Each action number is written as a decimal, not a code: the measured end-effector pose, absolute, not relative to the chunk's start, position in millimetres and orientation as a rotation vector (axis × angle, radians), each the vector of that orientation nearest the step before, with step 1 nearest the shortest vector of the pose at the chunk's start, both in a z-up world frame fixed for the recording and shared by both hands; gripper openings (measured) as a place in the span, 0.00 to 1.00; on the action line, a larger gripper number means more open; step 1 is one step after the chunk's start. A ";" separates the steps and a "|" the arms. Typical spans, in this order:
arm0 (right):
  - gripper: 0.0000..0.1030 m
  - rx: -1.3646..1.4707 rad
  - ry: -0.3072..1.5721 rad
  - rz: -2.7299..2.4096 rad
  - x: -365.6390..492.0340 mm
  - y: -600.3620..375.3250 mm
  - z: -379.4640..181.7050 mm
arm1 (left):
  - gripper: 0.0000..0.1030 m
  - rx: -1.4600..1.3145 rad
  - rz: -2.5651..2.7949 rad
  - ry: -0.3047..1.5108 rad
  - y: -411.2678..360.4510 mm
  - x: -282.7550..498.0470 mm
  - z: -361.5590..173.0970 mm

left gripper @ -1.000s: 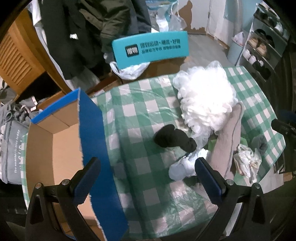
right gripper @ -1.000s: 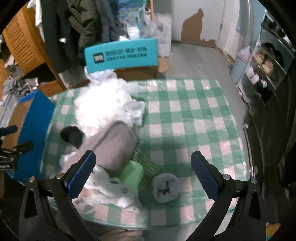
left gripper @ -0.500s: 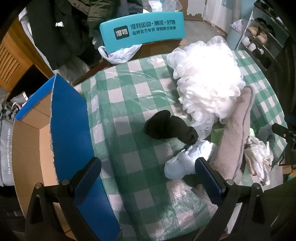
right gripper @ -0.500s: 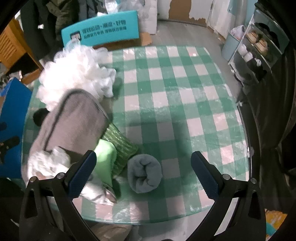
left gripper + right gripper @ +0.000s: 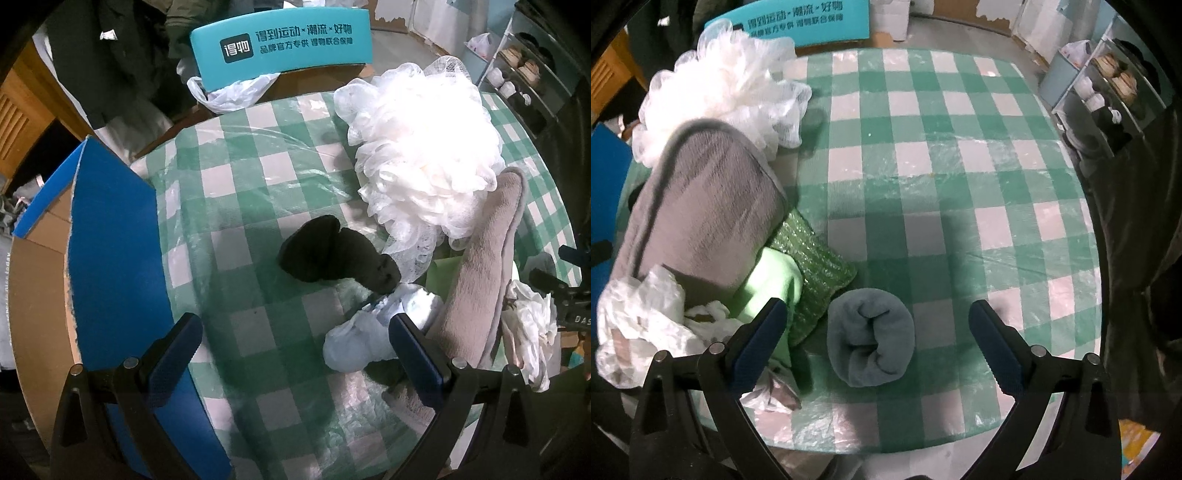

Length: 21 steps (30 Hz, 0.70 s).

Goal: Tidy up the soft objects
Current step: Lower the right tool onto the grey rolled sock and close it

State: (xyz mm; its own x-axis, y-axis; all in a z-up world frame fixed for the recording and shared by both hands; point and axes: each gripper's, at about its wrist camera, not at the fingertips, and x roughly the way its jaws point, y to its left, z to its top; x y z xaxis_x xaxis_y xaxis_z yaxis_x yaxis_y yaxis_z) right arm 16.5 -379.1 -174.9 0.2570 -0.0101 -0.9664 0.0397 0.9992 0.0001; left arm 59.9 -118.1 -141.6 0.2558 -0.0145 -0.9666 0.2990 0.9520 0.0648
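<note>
Soft objects lie on a green checked table (image 5: 240, 184). In the left wrist view: a black sock bundle (image 5: 332, 254), a white mesh bath pouf (image 5: 424, 147), a pale blue cloth (image 5: 369, 332) and a grey slipper (image 5: 484, 266). My left gripper (image 5: 295, 350) is open and empty, above the table just short of the black bundle. In the right wrist view a rolled grey-blue towel (image 5: 871, 339) lies between the tips of my open, empty right gripper (image 5: 875, 332). The grey slipper (image 5: 701, 210), pouf (image 5: 727, 88), green cloth (image 5: 775, 280) and green bubble wrap (image 5: 812, 266) lie left of it.
An open cardboard box with a blue flap (image 5: 110, 266) stands at the table's left edge. A teal chair back (image 5: 280, 40) is behind the table. Crumpled white plastic (image 5: 646, 325) lies at the near left. A shoe rack (image 5: 1115, 81) stands far right.
Both grippers have moved lower and closer to the table. The right gripper now frames the rolled towel; the black bundle sits larger ahead of the left gripper.
</note>
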 end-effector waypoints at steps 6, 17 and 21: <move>0.80 0.006 1.345 -0.031 17.5 -378.5 -186.5 | 0.99 0.256 -0.213 1.314 -120.5 64.3 -147.8; 0.27 -0.001 1.352 -0.055 21.5 -385.3 -184.7 | 0.99 0.231 -0.191 1.328 -121.7 79.5 -157.6; 0.27 0.031 1.313 -0.047 26.1 -384.4 -172.7 | 0.99 0.196 -0.178 1.336 -122.1 91.2 -162.5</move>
State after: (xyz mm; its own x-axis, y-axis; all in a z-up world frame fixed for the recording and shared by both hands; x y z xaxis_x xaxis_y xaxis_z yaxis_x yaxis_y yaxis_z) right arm 26.1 -384.4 -172.7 0.2546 -0.0173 -0.9669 0.0524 0.9986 -0.0041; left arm 91.2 -122.1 -162.5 0.2238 -0.0165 -0.9745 0.2398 0.9701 0.0387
